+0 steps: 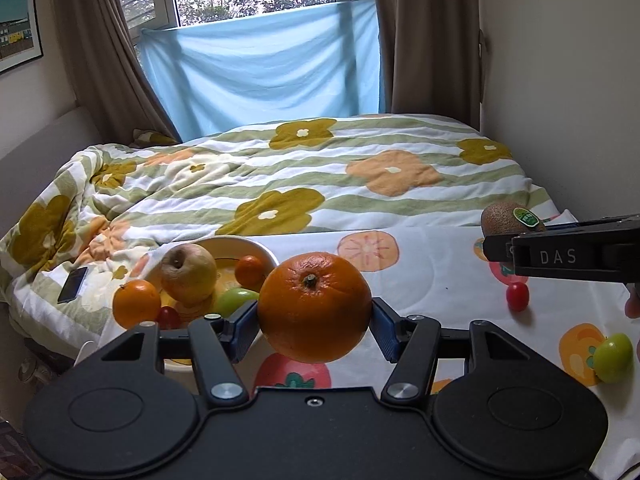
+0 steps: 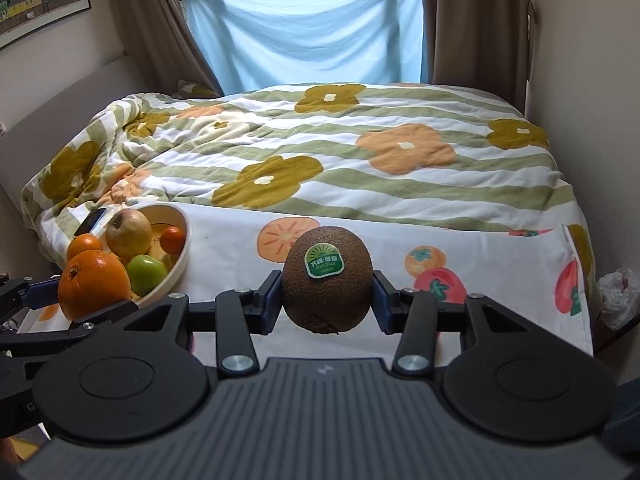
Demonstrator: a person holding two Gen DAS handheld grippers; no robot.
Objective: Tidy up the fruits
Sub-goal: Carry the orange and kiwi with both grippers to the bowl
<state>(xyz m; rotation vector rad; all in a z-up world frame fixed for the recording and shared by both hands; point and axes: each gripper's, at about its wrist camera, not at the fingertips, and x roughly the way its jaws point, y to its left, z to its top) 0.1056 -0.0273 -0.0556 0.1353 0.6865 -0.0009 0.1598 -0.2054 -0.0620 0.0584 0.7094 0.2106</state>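
Beside a quilted bed (image 1: 320, 168), we hold the left hand-held gripper (image 1: 314, 322) clamped on an orange (image 1: 314, 306) and the right hand-held gripper (image 2: 326, 294) clamped on a kiwi (image 2: 326, 280) (label up), both likely bound for the bowl (image 2: 182, 256) at the tabletop's (image 1: 440, 280) far-left corner.

A large orange (image 1: 314, 307), stem end facing the camera, is clamped between the left gripper (image 1: 314, 322) pads. A brown kiwi (image 2: 327, 279), green sticker facing back, sits clamped in the right gripper (image 2: 326, 300).
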